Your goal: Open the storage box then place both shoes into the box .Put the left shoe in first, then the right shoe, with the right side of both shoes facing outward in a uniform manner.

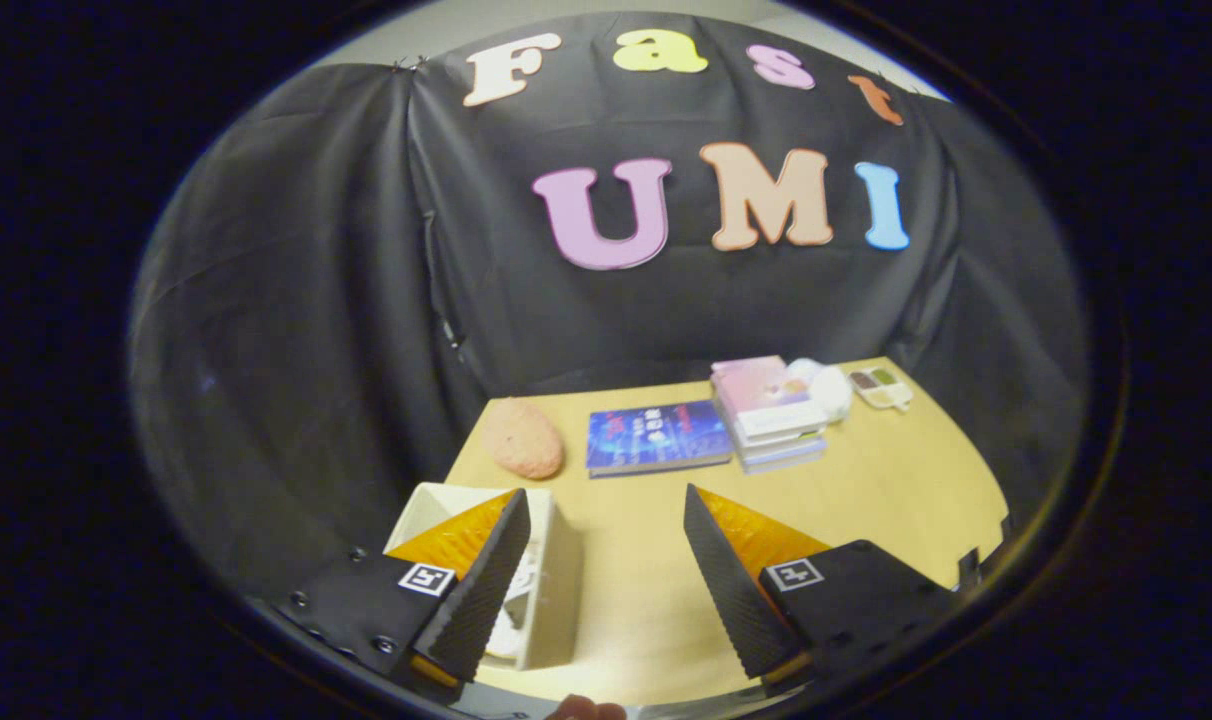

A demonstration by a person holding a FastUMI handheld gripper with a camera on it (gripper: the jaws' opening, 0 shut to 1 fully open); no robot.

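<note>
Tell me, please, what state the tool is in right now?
Tool: open, holding nothing; left finger over the open white rectangular storage box, bare wooden table between the fingers.

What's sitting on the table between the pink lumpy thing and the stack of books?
In the gripper view, a blue book lies flat between the pink lump and the book stack, beyond the open claw.

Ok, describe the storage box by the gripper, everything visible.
The storage box is a cream, plastic-looking rectangular bin standing on the wooden table near its edge. Its top appears open, with something white partly visible inside. The open gripper has its left finger in front of the box, hiding much of it. A pink rounded object lies beyond it.
</note>
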